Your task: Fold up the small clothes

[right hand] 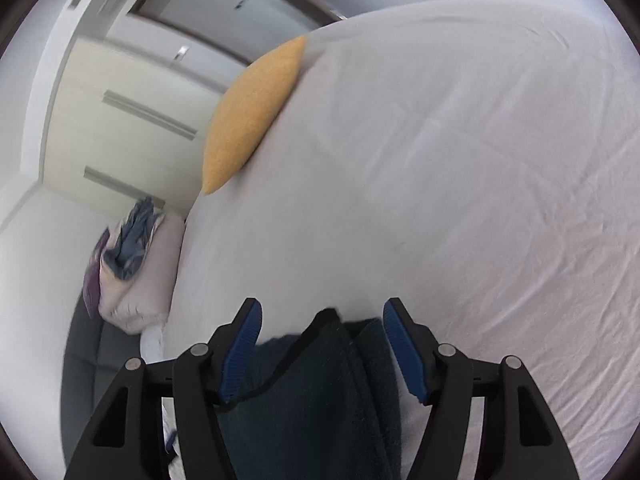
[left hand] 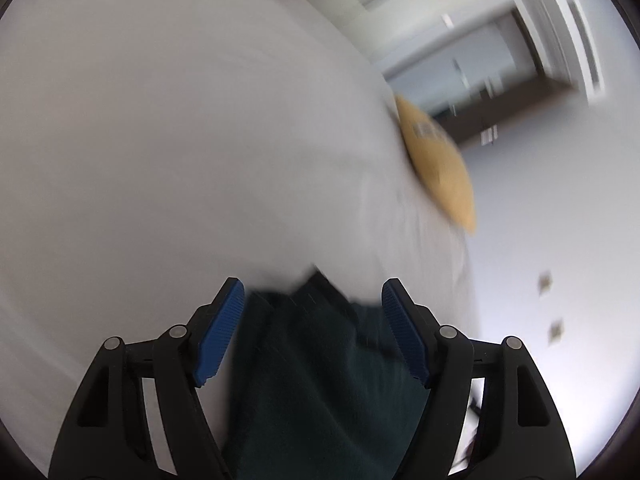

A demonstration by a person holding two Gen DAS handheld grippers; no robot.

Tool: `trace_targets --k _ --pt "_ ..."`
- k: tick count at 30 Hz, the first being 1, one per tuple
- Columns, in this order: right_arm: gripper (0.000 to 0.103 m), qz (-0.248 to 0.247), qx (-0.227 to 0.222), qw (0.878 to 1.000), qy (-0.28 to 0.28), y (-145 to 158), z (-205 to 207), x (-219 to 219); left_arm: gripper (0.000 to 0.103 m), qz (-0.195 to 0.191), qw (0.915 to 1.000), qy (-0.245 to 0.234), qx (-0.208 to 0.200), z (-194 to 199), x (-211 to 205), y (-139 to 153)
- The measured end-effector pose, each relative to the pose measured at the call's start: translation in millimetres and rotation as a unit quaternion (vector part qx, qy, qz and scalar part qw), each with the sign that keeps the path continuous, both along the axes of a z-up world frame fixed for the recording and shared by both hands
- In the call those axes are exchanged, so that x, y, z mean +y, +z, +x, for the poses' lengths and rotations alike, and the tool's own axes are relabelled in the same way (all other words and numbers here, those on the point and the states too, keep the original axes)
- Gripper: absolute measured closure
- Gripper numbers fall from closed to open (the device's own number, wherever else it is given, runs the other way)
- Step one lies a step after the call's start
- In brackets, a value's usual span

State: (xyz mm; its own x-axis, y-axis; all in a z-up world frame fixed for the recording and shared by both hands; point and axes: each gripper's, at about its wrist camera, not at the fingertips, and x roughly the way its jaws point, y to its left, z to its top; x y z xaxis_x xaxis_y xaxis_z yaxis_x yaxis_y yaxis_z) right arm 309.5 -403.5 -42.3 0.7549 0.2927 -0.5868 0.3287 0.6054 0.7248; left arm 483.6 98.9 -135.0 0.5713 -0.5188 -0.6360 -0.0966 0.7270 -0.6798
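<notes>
A dark green garment point(left hand: 312, 380) lies bunched on the white bed sheet point(left hand: 160, 140), right under my left gripper point(left hand: 313, 286). The blue pads stand apart on either side of the cloth and do not press it, so this gripper is open. In the right wrist view the same dark garment point(right hand: 316, 392) shows thick folded layers and a black hem edge between the fingers of my right gripper point(right hand: 323, 306). That gripper is open too, with the left pad close to the cloth and a gap beside the right pad. The left wrist view is blurred.
A yellow cushion point(right hand: 248, 116) sits at the bed's far edge, also seen as the yellow cushion point(left hand: 436, 160). A pale pillow with blue and purple cloth on it point(right hand: 132, 264) lies beside the bed. A cream wardrobe point(right hand: 120, 112) stands behind. The white sheet point(right hand: 440, 160) stretches ahead.
</notes>
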Motion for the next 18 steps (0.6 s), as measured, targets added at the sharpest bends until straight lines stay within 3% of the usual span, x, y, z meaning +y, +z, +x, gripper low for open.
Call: trace_targets --k 2,5,9,14,18 --pt "0.036 -0.039 0.002 0.999 0.026 10 0 14 0.033 0.055 0.9979 -0.035 0.003 6 -29 -1" --pt "0.036 -0.107 0.010 0.993 0.053 22 3 30 0.033 0.104 0.9934 -0.045 0.015 13 -49 -10" --pt "0.036 -0.167 0.016 0.983 0.075 26 9 36 0.033 0.131 0.9901 -0.043 0.028 15 -55 -28" --pt "0.041 -0.174 0.037 0.979 0.103 9 20 34 0.033 0.132 0.9901 -0.029 0.037 17 -43 -44" --pt "0.052 -0.188 0.048 0.974 0.121 1 29 39 0.033 0.135 0.9899 -0.034 0.026 20 -40 -45"
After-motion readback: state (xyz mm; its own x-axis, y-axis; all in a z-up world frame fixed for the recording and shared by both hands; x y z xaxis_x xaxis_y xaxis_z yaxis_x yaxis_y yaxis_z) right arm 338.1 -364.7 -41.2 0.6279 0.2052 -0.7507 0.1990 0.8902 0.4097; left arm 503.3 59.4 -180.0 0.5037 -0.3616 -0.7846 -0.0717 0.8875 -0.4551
